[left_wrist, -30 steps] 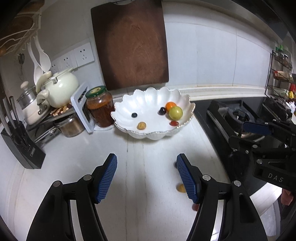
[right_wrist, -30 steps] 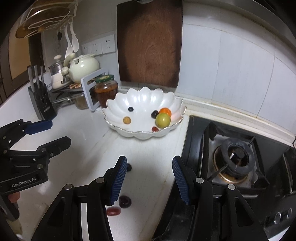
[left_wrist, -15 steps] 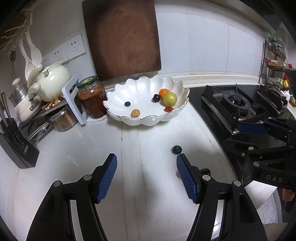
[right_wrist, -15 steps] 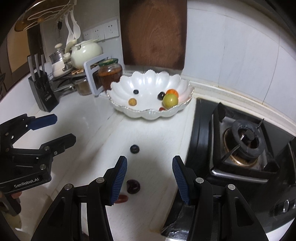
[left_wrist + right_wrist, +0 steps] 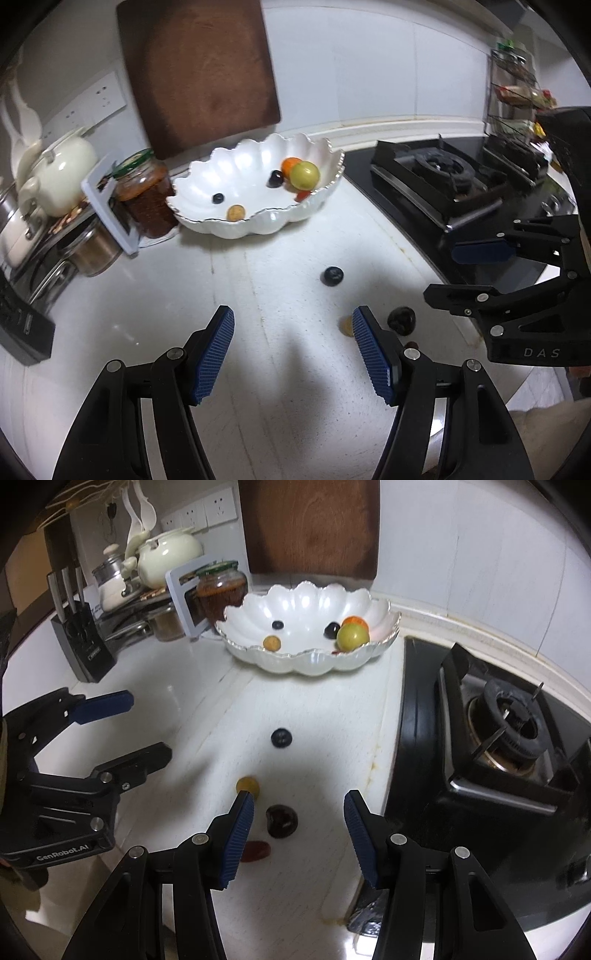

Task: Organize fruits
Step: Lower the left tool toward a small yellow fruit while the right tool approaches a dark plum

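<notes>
A white scalloped bowl (image 5: 317,197) (image 5: 384,607) stands at the back of the counter and holds a green fruit (image 5: 352,636), an orange one (image 5: 355,621) and several small fruits. On the counter lie a blueberry (image 5: 281,737) (image 5: 331,276), a small yellow fruit (image 5: 247,785), a dark cherry (image 5: 282,820) (image 5: 402,320) and a red fruit (image 5: 255,850). My right gripper (image 5: 299,832) is open, with the cherry between its fingers. My left gripper (image 5: 293,350) is open and empty over bare counter, left of the loose fruits.
A gas stove (image 5: 498,738) fills the right side. A jar (image 5: 221,590), a white kettle (image 5: 168,555), pots and a knife block (image 5: 83,642) crowd the back left. A wooden cutting board (image 5: 201,70) leans on the wall behind the bowl.
Both grippers have pulled back from the bowl towards the near edge. The loose fruits on the counter have come into full view, and the cherry now lies between the right fingers.
</notes>
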Motion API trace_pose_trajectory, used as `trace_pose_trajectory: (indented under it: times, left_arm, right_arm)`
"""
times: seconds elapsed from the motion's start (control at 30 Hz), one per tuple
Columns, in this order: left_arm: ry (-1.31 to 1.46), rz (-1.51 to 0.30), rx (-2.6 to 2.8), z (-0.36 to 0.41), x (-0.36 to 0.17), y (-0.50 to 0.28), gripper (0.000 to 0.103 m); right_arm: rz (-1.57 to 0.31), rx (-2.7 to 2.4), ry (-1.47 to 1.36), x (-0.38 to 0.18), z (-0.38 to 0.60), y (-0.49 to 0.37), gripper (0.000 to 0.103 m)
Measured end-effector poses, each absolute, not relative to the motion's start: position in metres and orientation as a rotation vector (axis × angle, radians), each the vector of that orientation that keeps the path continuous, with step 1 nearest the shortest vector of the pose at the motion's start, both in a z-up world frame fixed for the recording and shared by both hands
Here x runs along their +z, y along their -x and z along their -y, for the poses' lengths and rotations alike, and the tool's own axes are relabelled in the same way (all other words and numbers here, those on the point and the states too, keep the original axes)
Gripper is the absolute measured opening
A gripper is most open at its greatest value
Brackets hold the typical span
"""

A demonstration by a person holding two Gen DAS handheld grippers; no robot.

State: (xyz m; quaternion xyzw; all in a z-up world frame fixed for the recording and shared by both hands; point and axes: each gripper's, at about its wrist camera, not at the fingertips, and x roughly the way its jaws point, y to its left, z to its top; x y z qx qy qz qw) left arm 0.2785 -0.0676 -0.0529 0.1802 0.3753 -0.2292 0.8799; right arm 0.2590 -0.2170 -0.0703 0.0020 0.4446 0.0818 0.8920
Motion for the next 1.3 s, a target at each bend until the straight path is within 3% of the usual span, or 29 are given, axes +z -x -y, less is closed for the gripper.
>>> trace_pose_trajectory:
  times: [0.7,1.1,1.3]
  left_arm:
    - [-0.492,-0.807,-0.713,0.088,-0.090,-0.288,0.050]
    - [-0.512,-0.844,-0.785,0.097,-0.108,-0.293,0.040]
    - [-0.510,-0.856,-0.816,0.100,-0.115,-0.296,0.040]
  right_arm:
    - [-1.028,0.182,-0.032,-0.107,0.213,-0.271,0.051]
    - [-1.072,0.203,-0.054,-0.121,0.212,-0.280,0.044]
    - [-1.086,0.201,-0.061,-0.126,0.211,-0.283,0.040]
